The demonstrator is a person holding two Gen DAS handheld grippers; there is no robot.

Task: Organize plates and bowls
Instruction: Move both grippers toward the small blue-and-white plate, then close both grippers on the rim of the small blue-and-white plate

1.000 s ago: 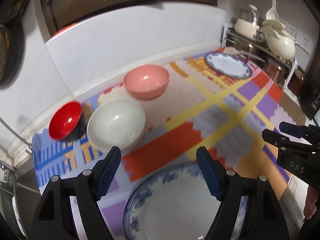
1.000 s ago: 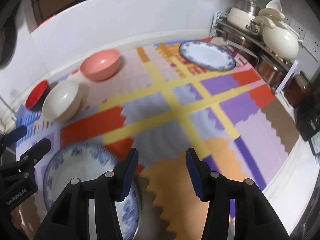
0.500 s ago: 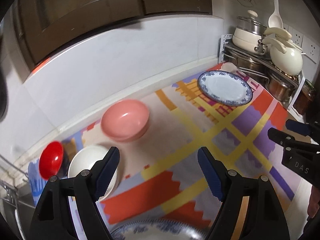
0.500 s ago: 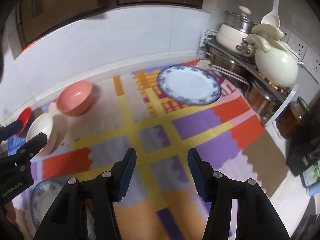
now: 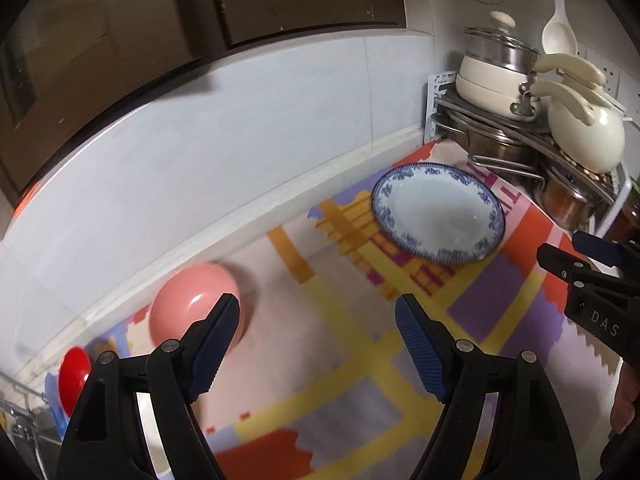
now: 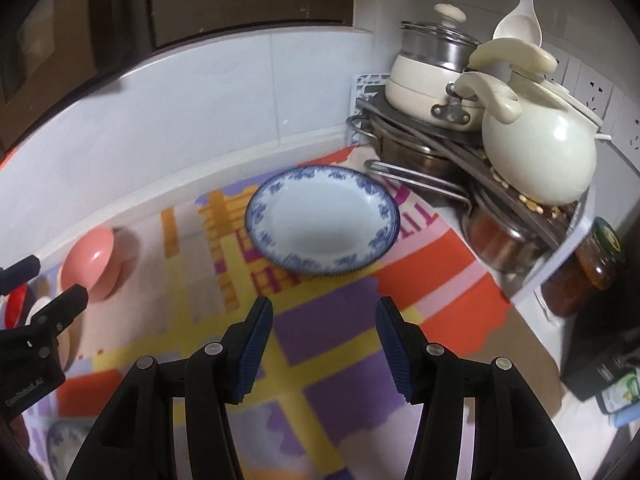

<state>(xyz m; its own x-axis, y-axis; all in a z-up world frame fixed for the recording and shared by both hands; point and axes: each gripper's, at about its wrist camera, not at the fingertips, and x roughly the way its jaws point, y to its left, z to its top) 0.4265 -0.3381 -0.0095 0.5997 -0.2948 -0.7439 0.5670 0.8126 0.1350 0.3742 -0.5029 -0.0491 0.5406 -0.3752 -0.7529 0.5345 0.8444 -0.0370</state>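
The round white porcelain plate with a blue floral rim lies flat on the patchwork-covered bench straight ahead of the right gripper, nearer it than the left gripper; both jaws stand apart, empty.

A white plate with a blue floral rim lies flat and empty on the patterned mat at 12 o'clock, while a pink bowl, a red bowl and 1 more blue-rimmed plate sit toward 9 o'clock.
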